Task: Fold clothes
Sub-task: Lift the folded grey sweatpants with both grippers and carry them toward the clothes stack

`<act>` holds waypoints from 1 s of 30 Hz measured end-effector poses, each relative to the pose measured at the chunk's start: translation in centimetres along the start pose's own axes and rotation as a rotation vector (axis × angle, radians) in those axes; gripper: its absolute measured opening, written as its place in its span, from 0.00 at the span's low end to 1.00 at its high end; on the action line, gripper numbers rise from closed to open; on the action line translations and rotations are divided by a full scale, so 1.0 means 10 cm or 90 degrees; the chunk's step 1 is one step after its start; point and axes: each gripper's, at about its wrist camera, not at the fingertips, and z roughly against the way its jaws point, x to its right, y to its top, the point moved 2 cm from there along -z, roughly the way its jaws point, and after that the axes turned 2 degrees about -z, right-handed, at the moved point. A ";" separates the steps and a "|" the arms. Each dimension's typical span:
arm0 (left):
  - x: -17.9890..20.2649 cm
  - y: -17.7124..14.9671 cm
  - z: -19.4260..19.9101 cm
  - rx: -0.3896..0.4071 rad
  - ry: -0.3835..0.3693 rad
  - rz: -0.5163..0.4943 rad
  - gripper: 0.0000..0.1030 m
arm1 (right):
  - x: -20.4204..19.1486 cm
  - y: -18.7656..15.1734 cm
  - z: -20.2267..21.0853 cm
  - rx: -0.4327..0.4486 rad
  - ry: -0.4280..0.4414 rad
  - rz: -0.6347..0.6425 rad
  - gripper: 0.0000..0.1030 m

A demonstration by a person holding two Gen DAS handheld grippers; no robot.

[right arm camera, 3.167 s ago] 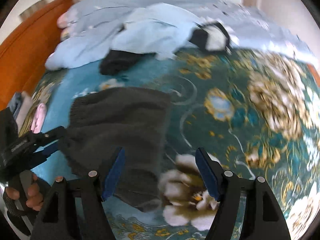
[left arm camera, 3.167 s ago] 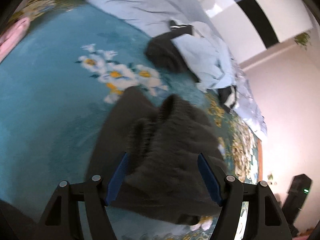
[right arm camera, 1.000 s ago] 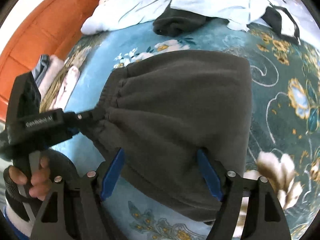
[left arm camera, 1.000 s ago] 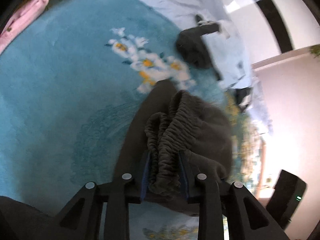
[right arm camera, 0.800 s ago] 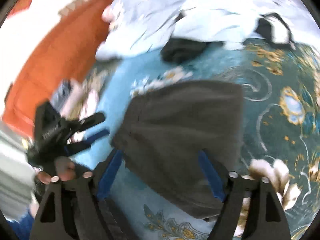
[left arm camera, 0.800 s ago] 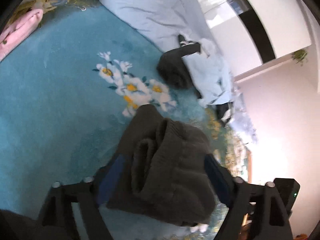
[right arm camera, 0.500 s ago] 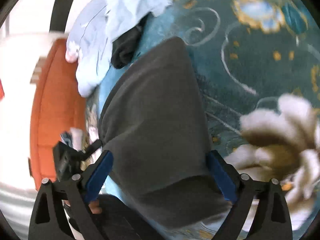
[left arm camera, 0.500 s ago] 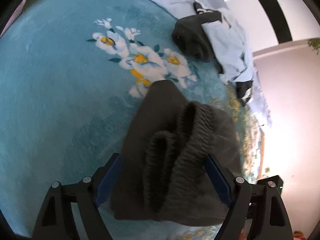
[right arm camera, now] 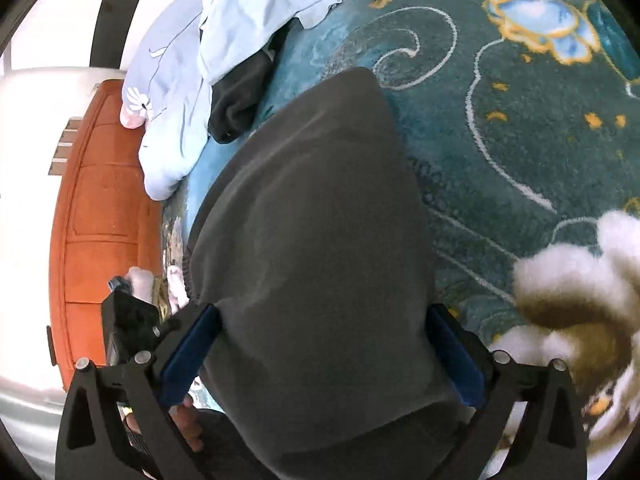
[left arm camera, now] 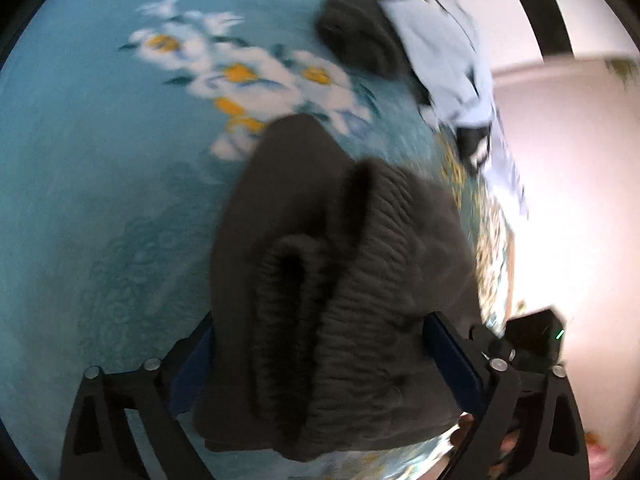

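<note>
A dark grey fleece garment (left arm camera: 320, 280) with a ribbed elastic waistband lies folded on the teal flowered carpet (left arm camera: 100, 160). My left gripper (left arm camera: 320, 356) is open, its blue pads on either side of the bunched waistband end. In the right wrist view the same garment (right arm camera: 316, 248) fills the middle. My right gripper (right arm camera: 320, 344) is open, its pads on either side of the garment's near end. The left gripper's black body (right arm camera: 128, 328) shows at the lower left there.
A pile of pale blue clothes (right arm camera: 224, 40) and a black garment (right arm camera: 236, 100) lie at the carpet's far edge. An orange wooden headboard (right arm camera: 100, 208) stands at the left. Folded pink and white items (right arm camera: 152, 284) lie near it.
My left gripper was shut on the waistband a second ago and has opened. Both grippers have moved closer over the garment, which now lies between each pair of fingers.
</note>
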 end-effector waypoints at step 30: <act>-0.73 -0.83 4.47 0.699 0.034 0.109 0.71 | -4.73 -0.81 -0.48 -0.202 0.135 0.628 0.63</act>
